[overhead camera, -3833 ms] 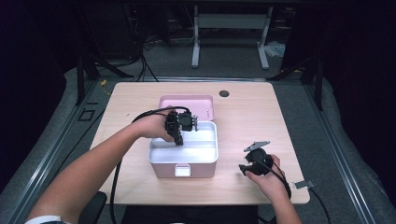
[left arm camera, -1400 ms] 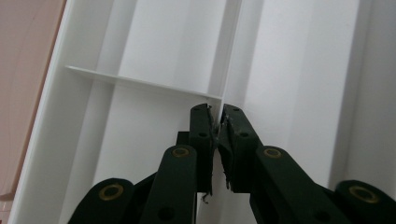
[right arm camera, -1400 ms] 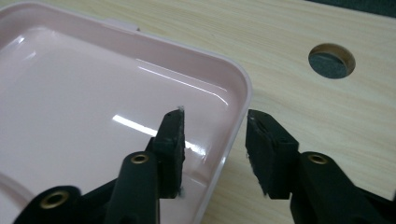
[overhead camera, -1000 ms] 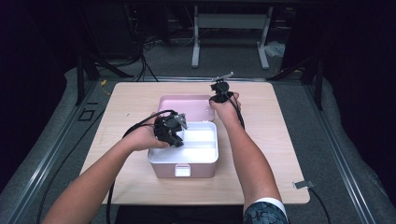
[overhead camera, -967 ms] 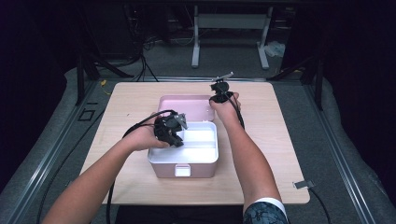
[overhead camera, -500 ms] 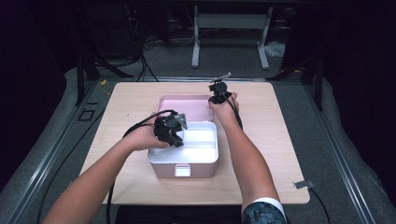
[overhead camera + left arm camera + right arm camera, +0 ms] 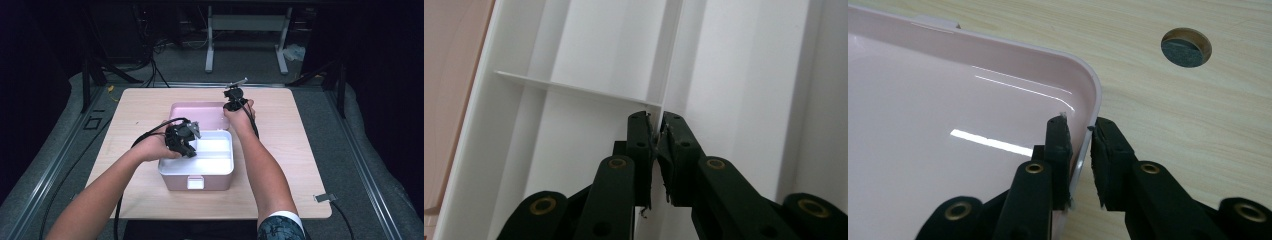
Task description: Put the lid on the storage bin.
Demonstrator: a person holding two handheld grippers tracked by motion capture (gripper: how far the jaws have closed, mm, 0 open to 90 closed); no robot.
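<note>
My right gripper has just been closing its jaws astride the pink lid's right rim at the far corner, so I judge lid-closing comes next. My left gripper pinches the white box's inner divider, steadying it mid-table.

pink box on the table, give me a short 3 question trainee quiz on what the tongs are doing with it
1. True or false: the left tongs are shut on a white divider inside the box.
2. Which part do the right tongs straddle? A) the front latch B) the lid rim C) a cable
3. Fill in: the round hole in the table lies beyond the lid's ____.

Key: 1 true; 2 B, the lid rim with the jaws just closing on it; 3 corner.
</note>
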